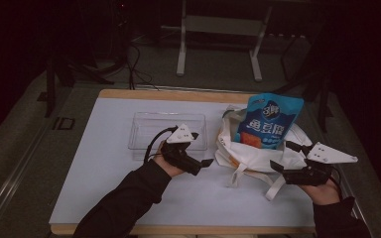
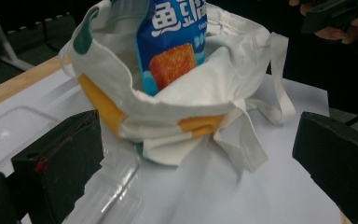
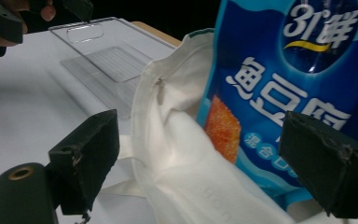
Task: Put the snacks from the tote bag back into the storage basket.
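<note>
Your right tool [image 1: 288, 156] sat released, its 2 black jaws spread wide and gripping nothing, pointed at the near right side of the white cloth bag [image 1: 258, 151]. In the right gripper view the blue snack packet [image 3: 291, 93] stood between those jaws but farther off, untouched. Your left tool [image 1: 202, 148] was released too, jaws apart, hovering just left of the bag and over the near right corner of the clear plastic tray [image 1: 144, 130].

The packet [image 1: 269, 121] stood upright in the bag's open mouth, its top half well above the rim. I judged the step to be the approach before lifting the packet out. The tray was bare, so it looked like the likely destination. Next you needed to bring the right tool up to the packet's exposed edge, clear of the loose cloth fold [image 3: 186, 154], and close on the packet alone, while the left tool steadied the bag's rim [image 2: 121, 100].

The white surface [image 1: 104, 178] had a wooden edge at the back. Beyond it the room was dark, with a grey floor, trailing cables and a pale metal stand [image 1: 218, 29].
</note>
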`<act>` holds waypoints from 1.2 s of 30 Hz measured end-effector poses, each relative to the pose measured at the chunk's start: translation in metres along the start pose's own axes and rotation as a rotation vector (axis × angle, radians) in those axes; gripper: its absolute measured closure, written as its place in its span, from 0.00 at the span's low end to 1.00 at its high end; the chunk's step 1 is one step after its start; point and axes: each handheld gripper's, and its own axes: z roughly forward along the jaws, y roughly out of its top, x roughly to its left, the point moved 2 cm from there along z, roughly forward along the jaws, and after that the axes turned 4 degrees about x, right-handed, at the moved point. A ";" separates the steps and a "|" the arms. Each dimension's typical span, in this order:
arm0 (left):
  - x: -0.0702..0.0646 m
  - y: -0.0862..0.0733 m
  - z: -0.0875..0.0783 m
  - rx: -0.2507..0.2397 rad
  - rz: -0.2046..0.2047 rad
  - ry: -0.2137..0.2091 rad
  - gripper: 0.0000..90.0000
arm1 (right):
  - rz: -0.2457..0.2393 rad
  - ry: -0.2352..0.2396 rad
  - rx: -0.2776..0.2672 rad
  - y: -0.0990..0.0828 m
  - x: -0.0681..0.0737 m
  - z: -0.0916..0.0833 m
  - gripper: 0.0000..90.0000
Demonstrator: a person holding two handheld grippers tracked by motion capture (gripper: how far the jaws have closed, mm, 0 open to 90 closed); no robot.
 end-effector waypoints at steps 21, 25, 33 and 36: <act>0.017 0.055 0.066 -0.032 0.018 -0.018 0.02 | 0.032 -0.058 -0.018 0.005 -0.037 0.000 0.15; 0.018 0.064 0.078 -0.022 0.021 -0.024 0.02 | 0.039 -0.079 -0.017 0.005 -0.045 0.000 0.15; 0.024 0.078 0.101 -0.017 0.026 -0.047 0.07 | 0.057 -0.083 -0.003 0.004 -0.059 0.009 0.15; 0.027 0.081 0.108 -0.005 0.010 -0.039 0.07 | 0.070 -0.091 0.006 0.004 -0.065 0.014 0.15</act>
